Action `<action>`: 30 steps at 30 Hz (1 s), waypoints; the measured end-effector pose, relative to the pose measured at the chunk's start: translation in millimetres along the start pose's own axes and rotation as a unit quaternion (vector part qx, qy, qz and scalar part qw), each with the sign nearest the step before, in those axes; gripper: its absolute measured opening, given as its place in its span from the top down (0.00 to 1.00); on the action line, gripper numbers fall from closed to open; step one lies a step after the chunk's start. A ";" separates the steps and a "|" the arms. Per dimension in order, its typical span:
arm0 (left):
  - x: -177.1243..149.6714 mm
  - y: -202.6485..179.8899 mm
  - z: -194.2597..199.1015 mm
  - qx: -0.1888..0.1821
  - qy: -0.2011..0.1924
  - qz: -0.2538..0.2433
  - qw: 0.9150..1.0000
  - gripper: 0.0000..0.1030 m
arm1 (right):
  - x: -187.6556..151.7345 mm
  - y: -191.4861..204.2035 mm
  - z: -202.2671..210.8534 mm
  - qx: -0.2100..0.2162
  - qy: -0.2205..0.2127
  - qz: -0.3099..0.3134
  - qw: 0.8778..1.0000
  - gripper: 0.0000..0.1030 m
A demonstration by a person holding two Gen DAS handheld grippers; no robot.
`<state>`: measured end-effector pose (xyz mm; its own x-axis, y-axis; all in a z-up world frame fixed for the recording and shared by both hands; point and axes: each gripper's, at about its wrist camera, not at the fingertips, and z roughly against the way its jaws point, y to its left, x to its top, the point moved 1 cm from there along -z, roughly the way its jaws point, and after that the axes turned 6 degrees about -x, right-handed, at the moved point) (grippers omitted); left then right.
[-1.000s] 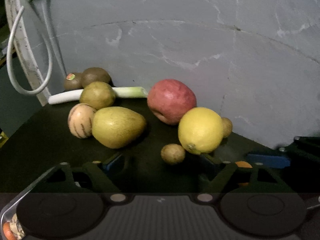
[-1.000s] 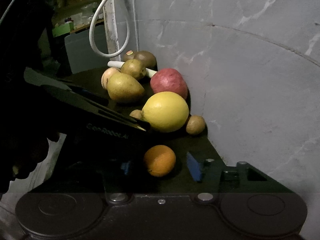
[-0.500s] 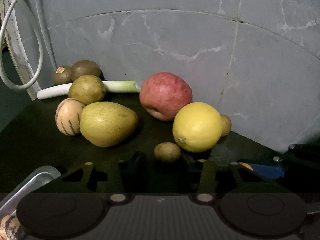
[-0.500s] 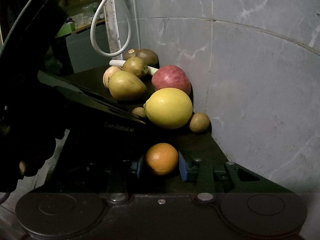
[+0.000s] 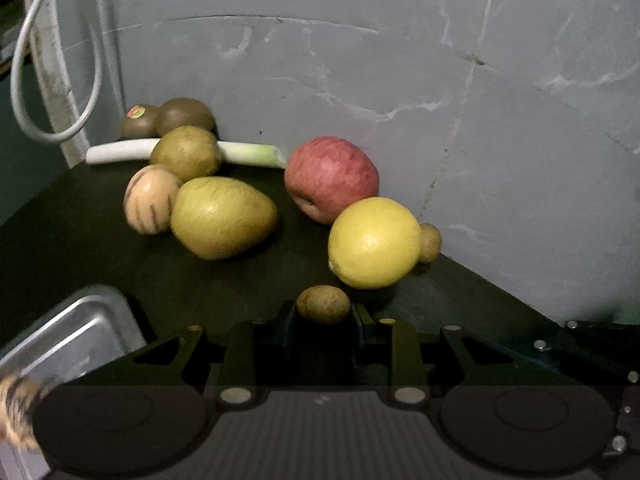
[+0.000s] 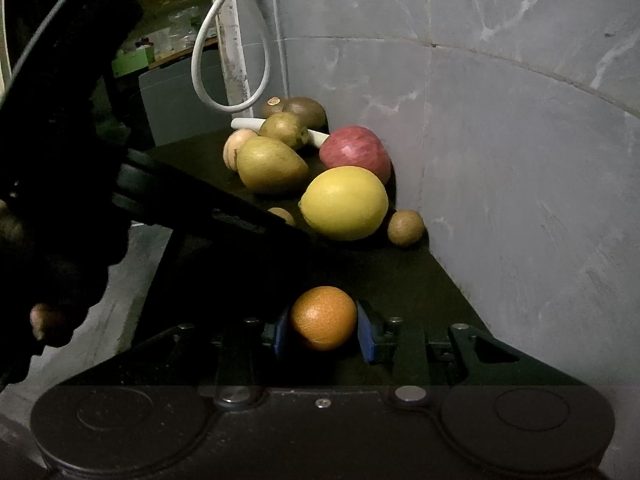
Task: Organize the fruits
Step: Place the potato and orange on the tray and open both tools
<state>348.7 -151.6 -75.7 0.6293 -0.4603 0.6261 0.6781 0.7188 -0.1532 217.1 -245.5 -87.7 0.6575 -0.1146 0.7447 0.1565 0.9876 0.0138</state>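
Right tool (image 6: 323,326) clamps orange (image 6: 323,323); left tool (image 5: 323,316) clamps small brown fruit (image 5: 323,304).

Right gripper (image 6: 323,330) closed on an orange (image 6: 323,323), blue pads (image 6: 366,334) touching both sides. Farther: lemon (image 6: 345,203), red apple (image 6: 355,152), pear (image 6: 271,165) beside the grey wall (image 6: 520,160).

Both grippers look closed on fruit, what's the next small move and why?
Probably lift the left gripper slightly with its small brown fruit: its fingers close on both sides, the lemon sits just behind, and the metal tray is beside it. The right gripper already clamps the orange.
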 end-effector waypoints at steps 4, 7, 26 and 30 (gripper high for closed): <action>-12.1 1.1 23.5 0.004 -0.010 0.022 1.000 0.70 | -1.3 6.4 10.0 0.002 -0.003 0.003 1.000 0.64; -21.0 7.4 44.2 0.011 -0.026 0.048 0.998 0.70 | -0.8 13.5 16.9 0.006 -0.006 0.010 1.000 0.64; -94.2 104.3 141.6 0.148 -0.081 0.227 0.959 0.70 | 25.1 113.3 11.4 0.126 -0.019 0.097 0.987 0.64; -104.5 124.2 143.9 0.170 -0.077 0.241 0.952 0.70 | 31.5 134.6 0.7 0.149 -0.018 0.119 0.982 0.64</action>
<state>312.5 60.8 -50.1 0.7554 0.0290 0.6546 0.1453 0.9667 -0.2106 258.4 -116.1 -61.9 0.6219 0.1221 0.7735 -0.2240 0.9742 0.0262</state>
